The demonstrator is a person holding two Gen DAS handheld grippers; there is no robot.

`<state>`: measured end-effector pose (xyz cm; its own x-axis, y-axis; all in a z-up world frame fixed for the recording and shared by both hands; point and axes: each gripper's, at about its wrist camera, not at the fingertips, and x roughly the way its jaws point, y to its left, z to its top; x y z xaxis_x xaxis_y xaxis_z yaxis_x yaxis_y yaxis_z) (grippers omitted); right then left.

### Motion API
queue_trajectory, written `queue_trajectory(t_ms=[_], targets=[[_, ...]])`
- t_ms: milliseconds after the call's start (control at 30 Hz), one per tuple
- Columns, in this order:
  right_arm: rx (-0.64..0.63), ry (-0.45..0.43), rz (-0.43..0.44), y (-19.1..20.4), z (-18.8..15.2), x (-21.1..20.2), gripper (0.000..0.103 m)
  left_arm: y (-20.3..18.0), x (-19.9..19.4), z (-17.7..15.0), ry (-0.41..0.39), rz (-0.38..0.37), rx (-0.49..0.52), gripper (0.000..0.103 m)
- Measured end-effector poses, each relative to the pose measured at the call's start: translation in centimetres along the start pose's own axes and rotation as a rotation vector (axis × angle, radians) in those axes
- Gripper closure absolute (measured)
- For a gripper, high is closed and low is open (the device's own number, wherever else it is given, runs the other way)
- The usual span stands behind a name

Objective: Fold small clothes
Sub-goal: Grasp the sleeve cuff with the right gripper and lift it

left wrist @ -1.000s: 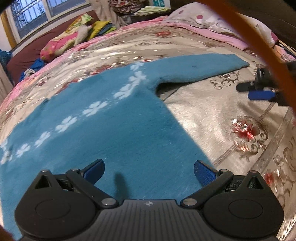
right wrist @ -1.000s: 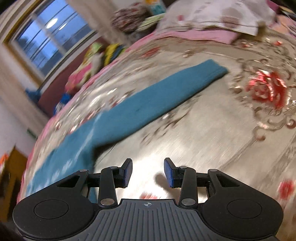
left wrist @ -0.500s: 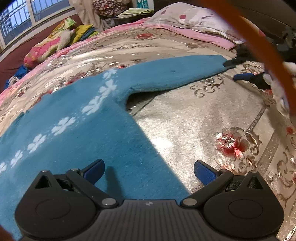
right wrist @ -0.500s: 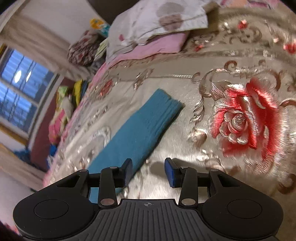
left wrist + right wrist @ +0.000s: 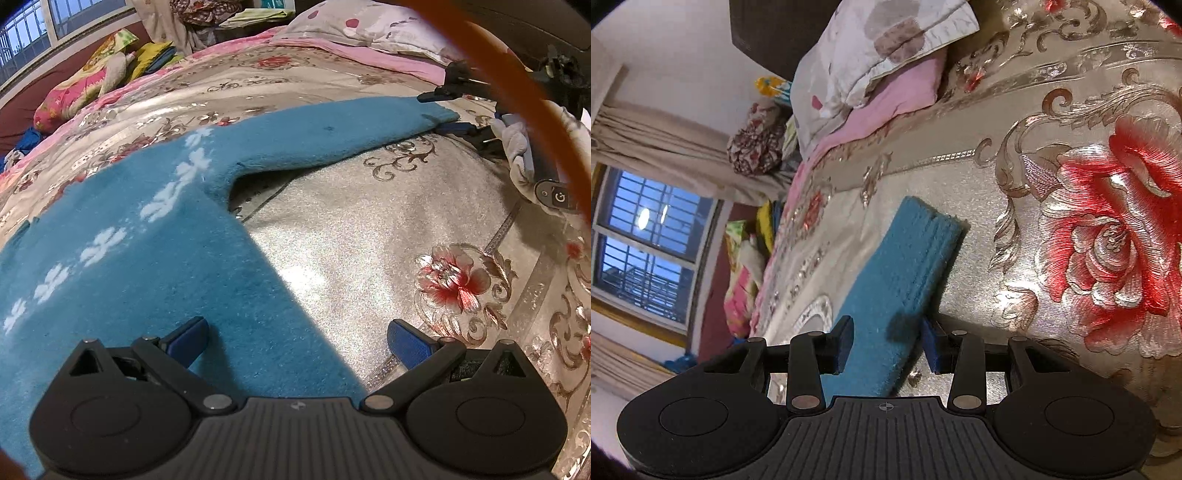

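Sleeve (image 5: 905, 280) lies between right claw's (image 5: 886, 345) parted fingers.

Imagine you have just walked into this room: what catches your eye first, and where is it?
First, the blue sweater with its line of white flowers, spread flat on the bedspread across the left wrist view. Next, the big red rose woven into that bedspread, at the right of the right wrist view. Then the sleeve, running out between the open right tongs, while the left tongs gape over the sweater's edge.
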<state>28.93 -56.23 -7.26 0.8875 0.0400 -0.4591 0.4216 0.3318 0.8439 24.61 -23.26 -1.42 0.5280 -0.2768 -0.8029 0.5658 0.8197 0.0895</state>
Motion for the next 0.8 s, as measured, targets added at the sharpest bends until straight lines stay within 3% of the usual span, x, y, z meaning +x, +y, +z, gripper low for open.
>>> queue_trajectory(t_ms=[133, 367, 567, 667, 800], targets=[[0.052, 0.012, 0.056, -0.4, 0.1, -0.1, 0.062, 0.0, 0.0, 0.0, -0.004, -0.003, -0.007, 0.000], [-0.046, 0.018, 0.036, 1.3, -1.1, 1.4, 0.062, -0.1, 0.1, -0.3, -0.008, -0.001, 0.000, 0.000], [-0.073, -0.005, 0.013, 1.5, -1.1, 2.1, 0.072, 0.3, -0.8, -0.5, -0.016, -0.020, -0.031, 0.000], [-0.110, -0.005, -0.021, 1.9, -1.2, 2.0, 0.087, 1.1, -2.3, -1.1, -0.039, -0.013, -0.056, 0.000], [-0.126, -0.020, 0.020, 3.1, -1.3, 1.0, 0.092, 2.8, -4.5, -2.6, -0.060, 0.024, -0.083, 0.000]])
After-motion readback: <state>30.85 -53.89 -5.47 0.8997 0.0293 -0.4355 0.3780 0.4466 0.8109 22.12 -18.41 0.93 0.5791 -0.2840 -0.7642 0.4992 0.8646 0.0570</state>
